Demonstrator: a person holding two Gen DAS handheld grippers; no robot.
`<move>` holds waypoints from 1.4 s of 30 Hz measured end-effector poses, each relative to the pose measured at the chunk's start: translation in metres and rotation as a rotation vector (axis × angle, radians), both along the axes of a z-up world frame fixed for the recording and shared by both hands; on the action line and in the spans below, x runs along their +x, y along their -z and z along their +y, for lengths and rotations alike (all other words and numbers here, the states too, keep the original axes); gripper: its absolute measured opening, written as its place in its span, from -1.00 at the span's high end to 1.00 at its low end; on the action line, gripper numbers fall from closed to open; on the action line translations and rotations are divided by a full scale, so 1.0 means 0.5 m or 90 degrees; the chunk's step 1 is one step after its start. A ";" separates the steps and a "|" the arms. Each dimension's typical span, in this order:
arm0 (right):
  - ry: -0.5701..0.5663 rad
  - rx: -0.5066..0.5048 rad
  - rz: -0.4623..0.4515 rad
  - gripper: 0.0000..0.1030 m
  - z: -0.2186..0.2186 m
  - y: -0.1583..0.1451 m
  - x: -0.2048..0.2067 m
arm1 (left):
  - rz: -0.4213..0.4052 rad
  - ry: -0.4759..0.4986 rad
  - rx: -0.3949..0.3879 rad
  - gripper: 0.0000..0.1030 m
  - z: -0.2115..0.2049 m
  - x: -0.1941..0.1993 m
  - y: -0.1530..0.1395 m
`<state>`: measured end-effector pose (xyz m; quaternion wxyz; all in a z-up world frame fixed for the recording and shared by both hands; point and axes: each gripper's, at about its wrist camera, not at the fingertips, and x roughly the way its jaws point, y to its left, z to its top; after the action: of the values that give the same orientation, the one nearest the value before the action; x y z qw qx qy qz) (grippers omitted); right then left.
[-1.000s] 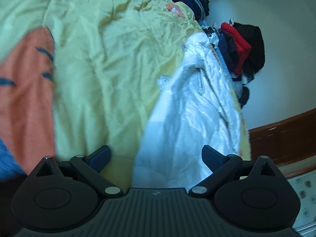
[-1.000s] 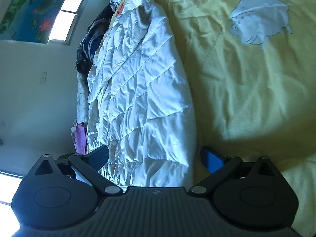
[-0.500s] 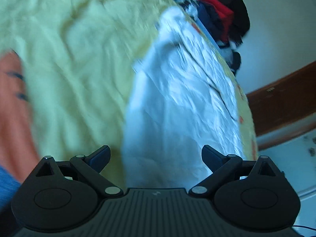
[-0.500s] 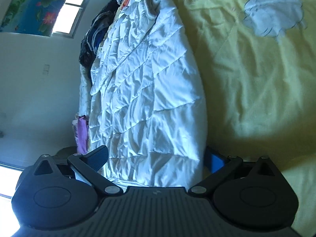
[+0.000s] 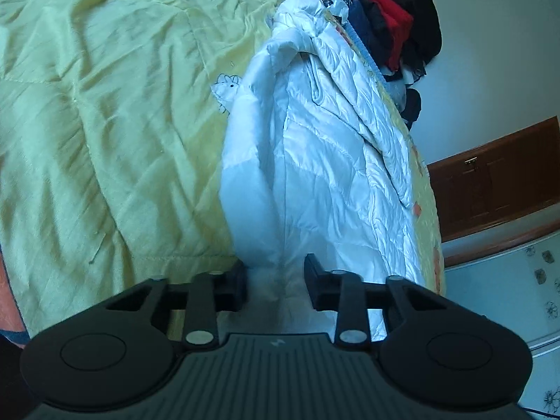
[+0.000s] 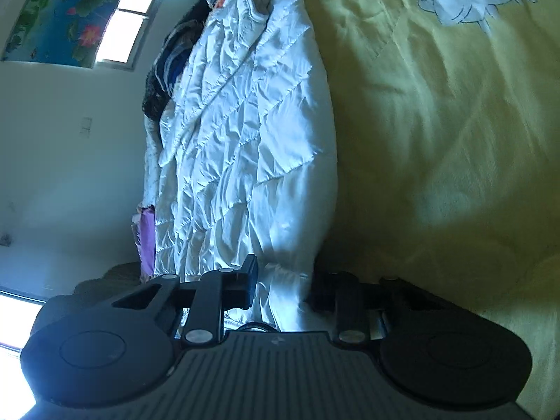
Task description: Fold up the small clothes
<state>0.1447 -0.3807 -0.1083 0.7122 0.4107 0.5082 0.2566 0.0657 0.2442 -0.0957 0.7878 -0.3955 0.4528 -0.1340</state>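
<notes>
Along the edge of the yellow quilt [image 5: 105, 140], the white quilted jacket [image 5: 332, 161] lay lengthwise. The left gripper [image 5: 276, 280] and right gripper [image 6: 283, 287] were each closing on its near hem, apparently to lift it for folding.

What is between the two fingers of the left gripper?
A fold of the white quilted jacket lies between the closing left gripper, seen in the left wrist view.

Since a second ago, the jaws of the left hand-held gripper [image 5: 276, 281] have been drawn in from wide apart and are closing on the white quilted jacket [image 5: 315, 161]. The right hand-held gripper [image 6: 281, 288] is likewise closing on the jacket's edge.
</notes>
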 end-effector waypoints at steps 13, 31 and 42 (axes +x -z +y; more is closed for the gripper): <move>0.036 0.146 -0.141 0.70 -0.006 -0.143 0.079 | -0.161 -0.038 -0.034 0.83 0.017 0.093 -0.170; 0.120 0.161 -0.174 0.70 -0.019 -0.143 0.520 | -0.185 -0.139 -0.008 0.84 0.037 0.495 -0.210; 0.181 0.111 -0.069 0.70 0.001 0.001 0.758 | -0.071 -0.185 0.036 0.84 0.032 0.746 -0.076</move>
<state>0.5235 -0.3804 -0.1087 0.7296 0.5240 0.3815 0.2180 0.4389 0.2601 -0.0575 0.8337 -0.4261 0.3502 -0.0275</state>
